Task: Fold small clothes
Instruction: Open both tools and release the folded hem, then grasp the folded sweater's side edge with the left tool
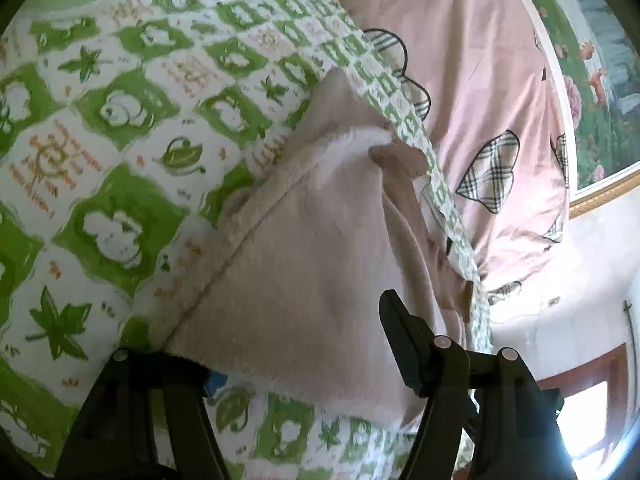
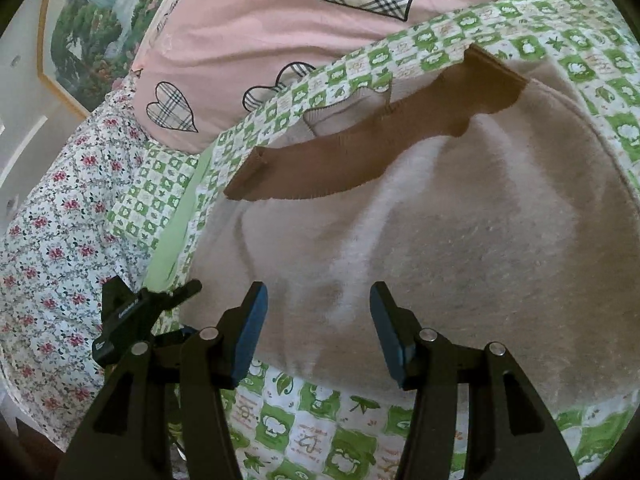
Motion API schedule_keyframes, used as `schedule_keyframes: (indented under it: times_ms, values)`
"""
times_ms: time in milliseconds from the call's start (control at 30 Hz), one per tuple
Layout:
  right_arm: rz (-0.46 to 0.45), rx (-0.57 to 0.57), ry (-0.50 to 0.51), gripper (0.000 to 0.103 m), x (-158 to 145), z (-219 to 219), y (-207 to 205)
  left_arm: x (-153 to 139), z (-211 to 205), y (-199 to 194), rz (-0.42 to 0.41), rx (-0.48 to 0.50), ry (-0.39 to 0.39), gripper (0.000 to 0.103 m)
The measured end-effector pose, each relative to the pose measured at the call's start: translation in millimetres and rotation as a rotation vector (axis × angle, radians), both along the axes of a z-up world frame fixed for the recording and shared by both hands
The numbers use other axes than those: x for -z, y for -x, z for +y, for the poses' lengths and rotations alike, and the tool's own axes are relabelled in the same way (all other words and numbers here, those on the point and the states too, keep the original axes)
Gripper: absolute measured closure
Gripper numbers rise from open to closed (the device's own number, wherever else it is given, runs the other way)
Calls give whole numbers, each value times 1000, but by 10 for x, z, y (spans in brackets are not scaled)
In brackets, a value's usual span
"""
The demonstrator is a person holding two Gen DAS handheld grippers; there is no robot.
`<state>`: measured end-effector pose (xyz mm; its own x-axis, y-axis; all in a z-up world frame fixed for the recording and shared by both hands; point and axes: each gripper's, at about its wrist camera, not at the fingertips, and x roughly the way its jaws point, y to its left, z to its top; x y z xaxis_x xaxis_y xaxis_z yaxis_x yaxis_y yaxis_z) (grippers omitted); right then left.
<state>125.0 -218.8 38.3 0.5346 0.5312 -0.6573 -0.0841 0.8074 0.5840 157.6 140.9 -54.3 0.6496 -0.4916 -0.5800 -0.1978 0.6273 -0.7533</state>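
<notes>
A small beige fleece garment point(image 2: 460, 240) with a brown ribbed band point(image 2: 360, 160) lies on a green-and-white patterned sheet point(image 2: 304, 432). My right gripper point(image 2: 318, 332) is open, its blue-padded fingers straddling the garment's near edge. In the left wrist view the same garment point(image 1: 304, 280) lies ahead, its near edge between the wide-apart fingers of my left gripper point(image 1: 292, 356); the left finger is partly hidden under the fabric edge. The left gripper also shows in the right wrist view point(image 2: 132, 316), at the garment's left edge.
A pink duvet with plaid hearts point(image 2: 260, 40) is bunched behind the garment. A floral sheet point(image 2: 52, 240) lies to the left. A framed painting point(image 1: 600, 92) hangs on the wall, and a bright window point(image 1: 588, 412) is low on the right.
</notes>
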Motion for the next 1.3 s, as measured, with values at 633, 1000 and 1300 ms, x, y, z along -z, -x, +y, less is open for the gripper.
schedule_keyframes:
  times_ms: [633,1000,1300]
  values:
    - [11,87,-56,48,-33,-533,-81,-896,-647,9,-286,170,-300,93]
    - [61,-96,-263,24,-133,-542,-707,-1002,-1904,-44,-361,442,-469,93]
    - [194,-293,-434,23,205,174,-1589,-891,-1985,12,-343,498,-519,94]
